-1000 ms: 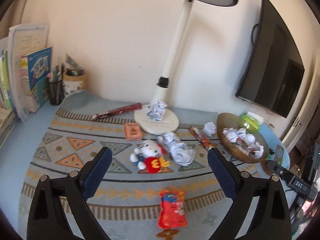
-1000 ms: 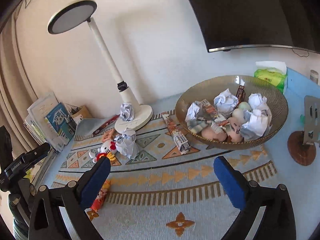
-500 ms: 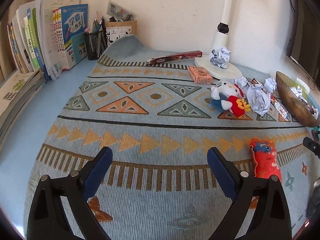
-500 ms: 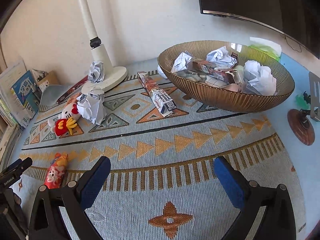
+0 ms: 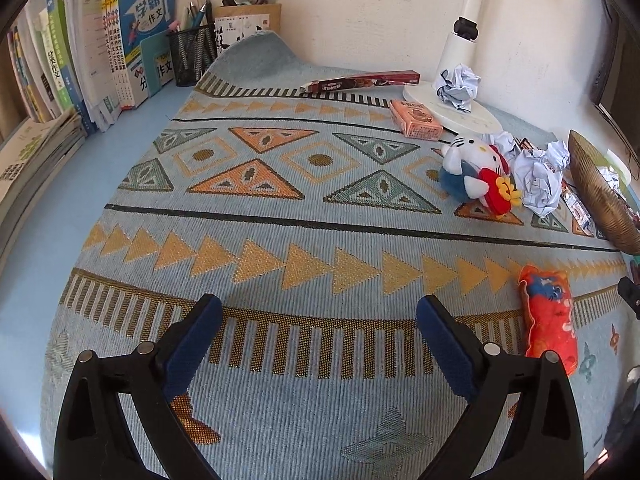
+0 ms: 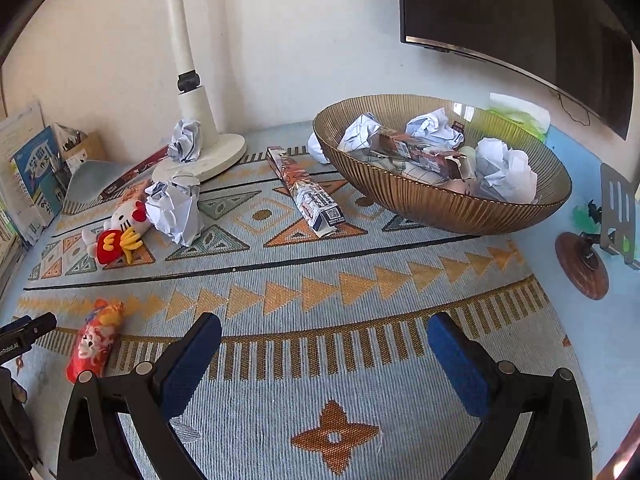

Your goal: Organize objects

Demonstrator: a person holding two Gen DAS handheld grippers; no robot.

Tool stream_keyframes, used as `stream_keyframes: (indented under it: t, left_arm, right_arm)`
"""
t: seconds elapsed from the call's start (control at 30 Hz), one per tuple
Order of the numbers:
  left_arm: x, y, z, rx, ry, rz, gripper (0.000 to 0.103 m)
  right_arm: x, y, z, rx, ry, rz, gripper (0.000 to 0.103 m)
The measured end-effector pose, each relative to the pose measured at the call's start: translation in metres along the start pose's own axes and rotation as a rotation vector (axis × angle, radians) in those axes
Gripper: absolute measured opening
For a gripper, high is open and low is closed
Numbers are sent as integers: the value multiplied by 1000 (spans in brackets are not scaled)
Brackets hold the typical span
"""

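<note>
Partly done: bowl holds some paper; both tongs gape empty, with toy, packet and cartons outstanding.

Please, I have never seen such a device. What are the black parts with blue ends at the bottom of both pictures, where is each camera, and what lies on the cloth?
Those are two hand-held grippers; a person carries one in each hand. Each picture comes from a camera on one gripper, looking along its fingers. The left gripper and the right gripper are both open and hold nothing. On the patterned cloth lie a plush cat, crumpled paper, a red packet and a long carton. The brown bowl already holds paper and packaging.
</note>
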State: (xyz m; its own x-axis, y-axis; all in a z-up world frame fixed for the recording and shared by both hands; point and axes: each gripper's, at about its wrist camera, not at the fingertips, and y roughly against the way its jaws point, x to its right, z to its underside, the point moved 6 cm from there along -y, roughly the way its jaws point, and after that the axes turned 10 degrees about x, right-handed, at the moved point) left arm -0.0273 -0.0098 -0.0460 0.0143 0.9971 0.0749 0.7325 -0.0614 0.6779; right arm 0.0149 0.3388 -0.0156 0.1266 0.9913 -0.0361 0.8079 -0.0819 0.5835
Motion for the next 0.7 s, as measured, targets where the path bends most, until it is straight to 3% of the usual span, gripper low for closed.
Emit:
stream_keyframes:
  t: [0.23,0.37,0.43,0.53,0.63,0.7]
  left_arm:
    - [1,-1,0,-4,0,15,101]
    - [1,-2,0,-9,-3,15,102]
    - [1,-2,0,-9,-4,14,102]
    - [1,-2,0,-10,-5,13,102]
    - [3,-4,0,-19,-23,1,102]
    - [5,-4,-1,-24,-41,20,102]
  right_arm:
    - [0,-8,4,-41,5,13,103]
    - [0,-5,4,-48,-3,67,103]
    - [-14,10,4,-26,-25,13,103]
    - [-58,28,9,-50,-55,-161,103]
    - [-112,34,18,-116,-7,-289,103]
    - [-141,35,22,-133,38,-327,103]
